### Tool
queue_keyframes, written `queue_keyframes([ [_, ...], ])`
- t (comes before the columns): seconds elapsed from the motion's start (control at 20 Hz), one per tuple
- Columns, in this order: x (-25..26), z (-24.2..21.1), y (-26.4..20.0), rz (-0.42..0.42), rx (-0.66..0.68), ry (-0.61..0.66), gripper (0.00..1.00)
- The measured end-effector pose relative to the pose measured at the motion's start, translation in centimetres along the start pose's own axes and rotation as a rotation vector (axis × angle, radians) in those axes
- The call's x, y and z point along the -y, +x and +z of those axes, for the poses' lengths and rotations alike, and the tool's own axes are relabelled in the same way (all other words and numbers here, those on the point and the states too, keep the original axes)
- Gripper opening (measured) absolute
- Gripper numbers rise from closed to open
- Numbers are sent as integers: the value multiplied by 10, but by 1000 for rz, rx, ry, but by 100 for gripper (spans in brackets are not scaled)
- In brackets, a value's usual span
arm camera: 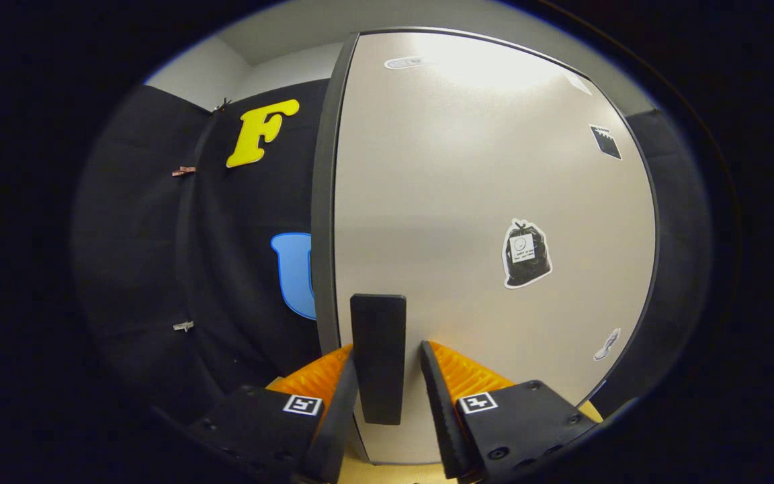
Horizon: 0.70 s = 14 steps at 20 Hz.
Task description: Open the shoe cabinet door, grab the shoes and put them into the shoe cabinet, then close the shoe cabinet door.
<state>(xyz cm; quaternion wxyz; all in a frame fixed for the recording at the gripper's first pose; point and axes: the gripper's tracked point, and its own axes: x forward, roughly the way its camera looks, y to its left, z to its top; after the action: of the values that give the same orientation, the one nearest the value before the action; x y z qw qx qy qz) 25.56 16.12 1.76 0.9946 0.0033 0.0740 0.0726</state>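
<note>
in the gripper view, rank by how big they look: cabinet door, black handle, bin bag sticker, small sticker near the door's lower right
1. Door, largest by far.
2. Handle, between the fingers of the tool; its nearness to the camera may inflate it.
3. Bin bag sticker.
4. Small sticker, smallest.
Whether the fingers press the handle is unclear.

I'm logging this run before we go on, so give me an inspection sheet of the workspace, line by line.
Surface: pale floor strip under the door's bottom edge.
Job's things: shoe cabinet door, pale panel with dark edge; dark vertical handle near its edge. Whether the door is ajar cannot be told.
Clutter: stickers on the door.
Grippers: gripper with fingers either side of the handle, small gaps showing, not pressing.
Cables: nothing seen.
Surroundings: black cloth wall with small clips; pale wall above.
</note>
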Motion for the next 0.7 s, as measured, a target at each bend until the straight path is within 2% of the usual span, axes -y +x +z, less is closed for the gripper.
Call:
queue_keyframes([
  [0.1, 1, 0, -1, -17, -5, -1, 40],
  [0.15, 2, -1, 0, -20, -9, 11, 39],
  [0.2, 1, -1, -1, -18, -12, 27, 35],
  [0.3, 1, 0, 0, -3, -11, 21, 34],
  [0.4, 1, 0, -1, 1, -17, 22, 22],
  [0.45, 1, -2, -3, 2, -24, 33, 22],
  [0.55, 0, -3, -1, 19, -43, 45, 14],
  [0.7, -1, -2, -15, 34, -50, 36, 13],
])
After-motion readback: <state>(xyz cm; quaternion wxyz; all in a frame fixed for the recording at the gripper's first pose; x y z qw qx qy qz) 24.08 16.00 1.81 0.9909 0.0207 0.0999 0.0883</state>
